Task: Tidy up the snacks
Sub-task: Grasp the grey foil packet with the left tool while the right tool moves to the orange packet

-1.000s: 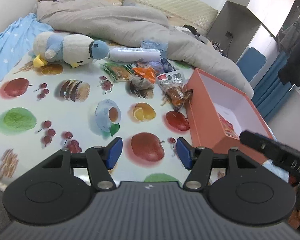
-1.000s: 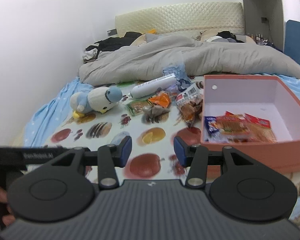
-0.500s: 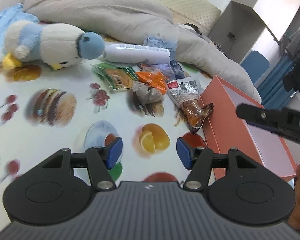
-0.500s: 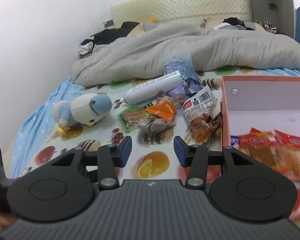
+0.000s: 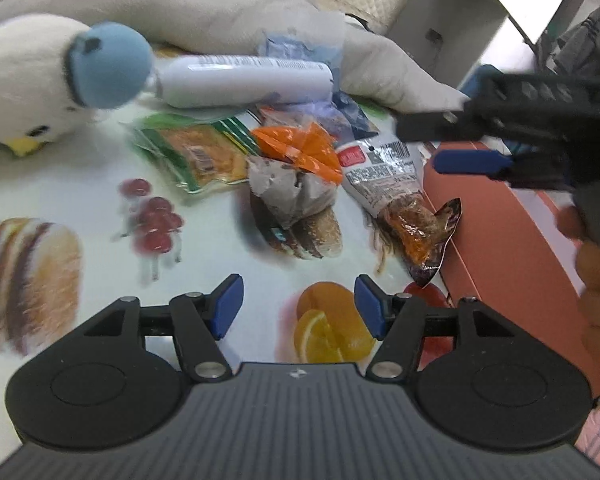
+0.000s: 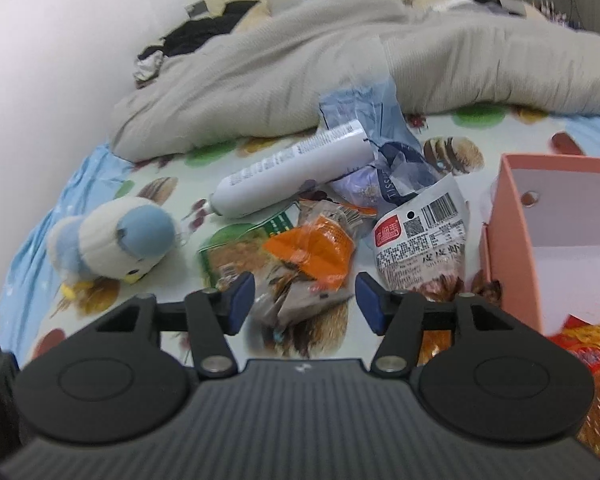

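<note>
To the right of the right gripper [image 6: 305, 298] stands the pink box [image 6: 512, 248], the largest thing of the task. It already holds a few red and orange packets [image 6: 592, 344], low at the right edge of this view, so I judge that a small part of the sorting is done.

Ahead of both tools, on the fruit-printed sheet [image 5: 80, 184], the heap of snacks is not yet sorted. Largest in it is the white tube [image 6: 288, 178], far ahead and a little left of the right gripper; whether it is a snack I cannot tell. Next comes the white packet with a barcode [image 6: 424, 236], ahead and to the right, its brown end touching the wall of the box. The green packet [image 6: 240, 252] lies ahead and to the left, the orange packet [image 6: 312, 252] straight ahead, and the grey crumpled wrapper [image 6: 296, 300] is seen just between the blue pads [image 6: 242, 300]. The plush bird [image 6: 112, 240] at far left is no snack.

The right jaws have just been opening; they stand apart and nothing is pressed between them. The left gripper [image 5: 298, 310] is also released and empty, with only the printed orange slice under it. From the left view the right gripper [image 5: 472, 160] hovers above the box edge and the barcode packet.

Most of the work is left: I count at least four packets outside the box.
</note>
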### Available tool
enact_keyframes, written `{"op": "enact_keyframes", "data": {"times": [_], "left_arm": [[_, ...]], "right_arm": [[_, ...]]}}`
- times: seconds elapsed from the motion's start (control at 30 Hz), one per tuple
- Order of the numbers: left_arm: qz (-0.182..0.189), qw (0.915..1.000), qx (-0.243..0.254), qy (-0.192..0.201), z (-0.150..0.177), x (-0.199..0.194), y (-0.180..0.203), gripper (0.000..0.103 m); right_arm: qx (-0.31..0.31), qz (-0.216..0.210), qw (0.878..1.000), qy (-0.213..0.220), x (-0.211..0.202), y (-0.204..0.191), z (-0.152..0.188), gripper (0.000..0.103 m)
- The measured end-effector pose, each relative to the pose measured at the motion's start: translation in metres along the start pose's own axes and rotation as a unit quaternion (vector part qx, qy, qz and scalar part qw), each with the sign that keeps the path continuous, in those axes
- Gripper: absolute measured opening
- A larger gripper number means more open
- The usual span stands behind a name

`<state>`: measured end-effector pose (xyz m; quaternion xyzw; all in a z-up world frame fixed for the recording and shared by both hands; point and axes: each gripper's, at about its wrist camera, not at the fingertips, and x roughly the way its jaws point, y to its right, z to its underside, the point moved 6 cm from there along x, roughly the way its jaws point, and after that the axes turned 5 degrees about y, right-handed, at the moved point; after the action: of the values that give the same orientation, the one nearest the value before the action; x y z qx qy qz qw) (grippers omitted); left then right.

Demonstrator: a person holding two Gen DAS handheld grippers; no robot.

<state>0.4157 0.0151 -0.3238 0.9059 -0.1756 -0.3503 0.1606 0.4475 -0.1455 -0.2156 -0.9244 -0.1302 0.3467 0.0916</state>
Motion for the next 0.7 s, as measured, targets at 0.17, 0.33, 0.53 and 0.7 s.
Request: {"op": "enact_keyframes", "data": {"times": [0.17,0.33,0.53,0.7], "left_arm": [[0.004,0.9998,0.021,-0.001,-0.002,0.027,-0.001,0.08],[-0.002,0.9996,0.028,0.005,-0.014,0.046,-0.003,0.08],[-0.006,0.9993,0.035,0.007,-0.026,0.061,0.0,0.08],[-0.022,0.9983,0.051,0.016,-0.031,0.069,0.002,0.08]], "right_arm": [[0.011,0.009,1.0,-0.013,0.036,0.009,-0.015,0.083],[0.034,-0.003,0.999,-0.042,0.074,0.018,-0.026,0.083],[0.082,-0.021,0.994,-0.075,0.109,0.028,-0.029,0.083],[0.083,-0.024,0.992,-0.092,0.127,0.03,-0.032,0.08]]}}
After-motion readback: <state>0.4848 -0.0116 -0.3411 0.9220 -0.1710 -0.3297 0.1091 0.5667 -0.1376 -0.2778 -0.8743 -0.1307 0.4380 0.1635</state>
